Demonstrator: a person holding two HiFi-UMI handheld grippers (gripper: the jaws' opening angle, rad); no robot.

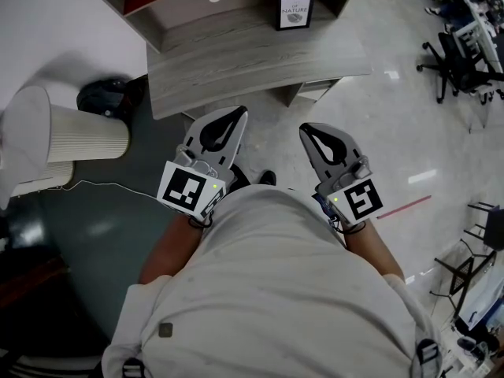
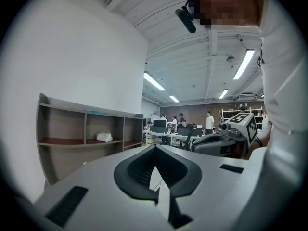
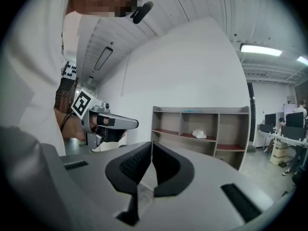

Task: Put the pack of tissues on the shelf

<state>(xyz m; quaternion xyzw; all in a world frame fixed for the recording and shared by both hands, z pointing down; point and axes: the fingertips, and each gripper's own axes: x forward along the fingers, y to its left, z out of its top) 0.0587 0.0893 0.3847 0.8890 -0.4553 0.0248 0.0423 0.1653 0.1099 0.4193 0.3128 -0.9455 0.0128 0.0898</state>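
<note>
Shows a small framed sign (image 1: pixel 295 12) reading NATURE, upright, and a black office chair (image 1: pixel 455 61) well to its right. Has, at the left, a white ribbed cylinder (image 1: pixel 79 135) just beside a black round object (image 1: pixel 106 97), a thin white cable (image 1: pixel 110 185) below them, and a red strip (image 1: pixel 404 207) at the right.

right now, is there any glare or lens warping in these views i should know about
Head view: white glare spots on the glossy floor, otherwise even light. Left gripper view: fisheye bows the shelf and blackens the corners; the ceiling lamps burn out white. Right gripper view: same bowing, the wall very bright, the shelf sharp.
</note>
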